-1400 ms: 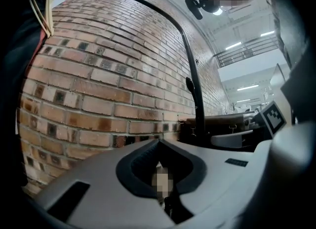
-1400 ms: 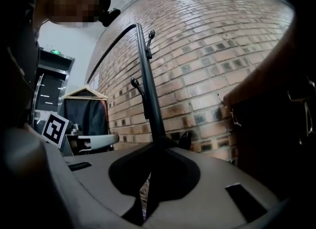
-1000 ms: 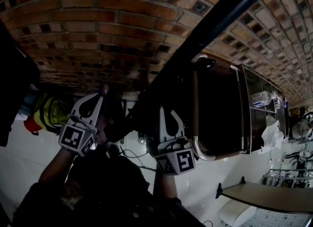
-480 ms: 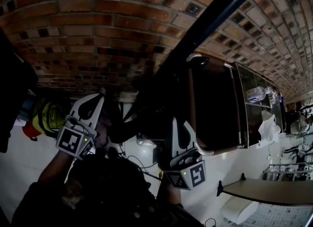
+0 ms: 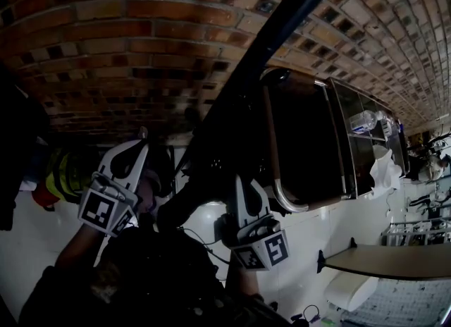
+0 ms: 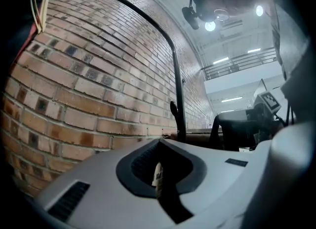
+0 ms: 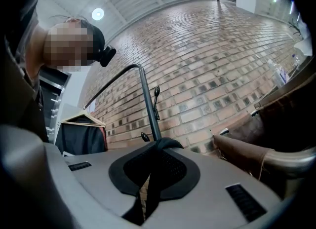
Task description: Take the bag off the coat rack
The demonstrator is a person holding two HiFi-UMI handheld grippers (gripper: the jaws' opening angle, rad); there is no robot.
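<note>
The right tongs (image 7: 159, 146) are nearly closed, pinching a black bag strap (image 7: 154, 188) at lower centre, just in front of the coat rack (image 7: 148, 104) pole. The rest of the bag is lost in shadow. The left tongs (image 6: 159, 146) are drawn together, pointing at the brick wall (image 6: 74, 90); only a dark sliver shows between them.

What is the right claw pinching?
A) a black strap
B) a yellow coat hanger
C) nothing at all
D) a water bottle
A: in the right gripper view the right claw is shut on a black strap that loops over its tips and runs down between its jaws.
</note>
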